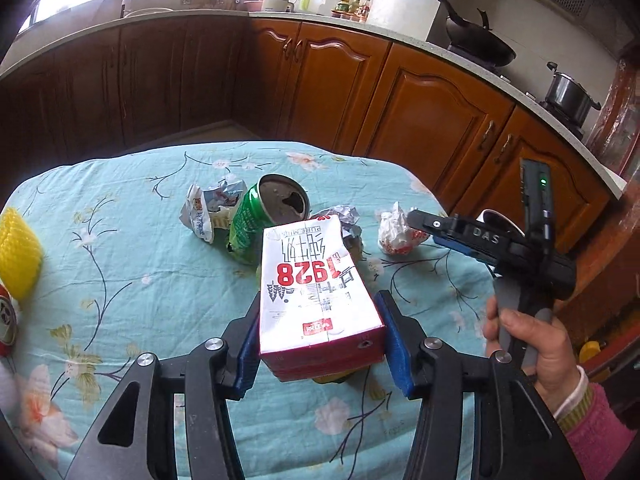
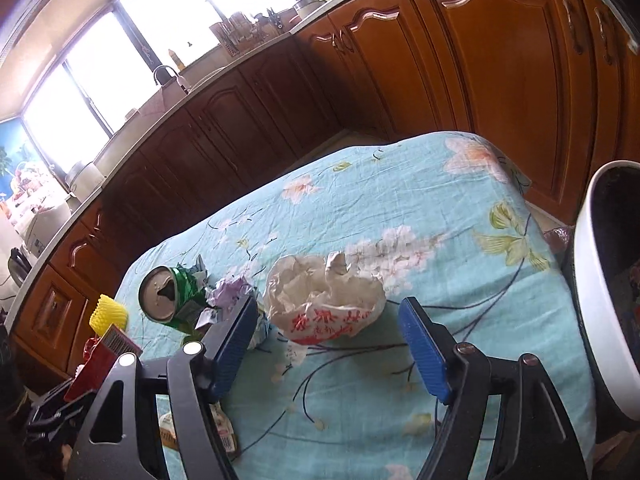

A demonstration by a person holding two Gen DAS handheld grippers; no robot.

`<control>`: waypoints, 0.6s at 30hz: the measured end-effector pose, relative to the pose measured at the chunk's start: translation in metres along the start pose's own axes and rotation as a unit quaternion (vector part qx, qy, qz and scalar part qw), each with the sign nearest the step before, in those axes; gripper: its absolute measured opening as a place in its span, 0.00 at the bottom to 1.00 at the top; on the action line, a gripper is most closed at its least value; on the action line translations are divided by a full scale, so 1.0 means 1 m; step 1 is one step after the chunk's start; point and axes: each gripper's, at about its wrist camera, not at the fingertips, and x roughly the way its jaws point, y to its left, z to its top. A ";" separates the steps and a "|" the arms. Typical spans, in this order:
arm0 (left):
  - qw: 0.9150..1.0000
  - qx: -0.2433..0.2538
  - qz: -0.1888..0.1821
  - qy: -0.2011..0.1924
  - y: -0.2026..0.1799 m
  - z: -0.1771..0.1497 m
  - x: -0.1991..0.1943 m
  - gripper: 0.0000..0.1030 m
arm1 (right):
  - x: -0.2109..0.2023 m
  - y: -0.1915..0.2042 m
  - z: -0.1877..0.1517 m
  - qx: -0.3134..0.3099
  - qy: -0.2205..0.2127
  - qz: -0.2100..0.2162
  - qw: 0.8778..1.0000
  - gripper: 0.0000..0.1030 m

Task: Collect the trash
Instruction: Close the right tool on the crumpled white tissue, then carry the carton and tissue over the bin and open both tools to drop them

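Milk carton (image 1: 320, 280): glossy coated paperboard. Green can (image 1: 256, 216): shiny metal, dented, dull grey lid. White bag (image 2: 324, 304): thin crinkled plastic. Bench cloth (image 2: 440, 240): matt woven cotton, wrinkled. Cabinets (image 1: 432, 112): varnished wood, semi-gloss. Yellow sleeve (image 1: 20, 252): foam netting. Gripper pads (image 2: 424, 352): ribbed blue plastic.

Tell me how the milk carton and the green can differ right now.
The milk carton is a white and red box with its shape intact; the green can is a crushed, dented cylinder. The carton is clamped between the pads of the left gripper; the can lies loose on the tablecloth, touched by no gripper. The carton's end looks closed apart from a small hole; the can's top gapes open. Both are drink containers, apparently trash.
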 end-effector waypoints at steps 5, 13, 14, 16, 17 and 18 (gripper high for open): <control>1.000 0.008 -0.009 0.014 -0.012 -0.002 0.012 0.50 | 0.027 -0.003 0.003 0.010 0.028 0.024 0.999 0.52; 0.999 0.026 -0.026 0.030 -0.038 0.001 0.030 0.50 | -0.010 -0.004 -0.009 -0.005 0.003 0.022 1.000 0.14; 0.999 0.030 -0.029 0.031 -0.041 0.002 0.033 0.50 | -0.017 -0.006 -0.011 -0.006 -0.001 0.019 1.000 0.14; 0.998 0.041 -0.033 0.036 -0.051 0.002 0.040 0.50 | -0.034 -0.010 -0.017 -0.011 -0.013 0.008 1.000 0.14; 0.997 0.047 -0.037 0.039 -0.056 0.002 0.045 0.50 | -0.043 -0.012 -0.020 -0.015 -0.019 0.002 1.000 0.14; 0.997 0.053 -0.041 0.043 -0.063 0.001 0.049 0.50 | -0.052 -0.015 -0.022 -0.018 -0.023 -0.006 1.000 0.14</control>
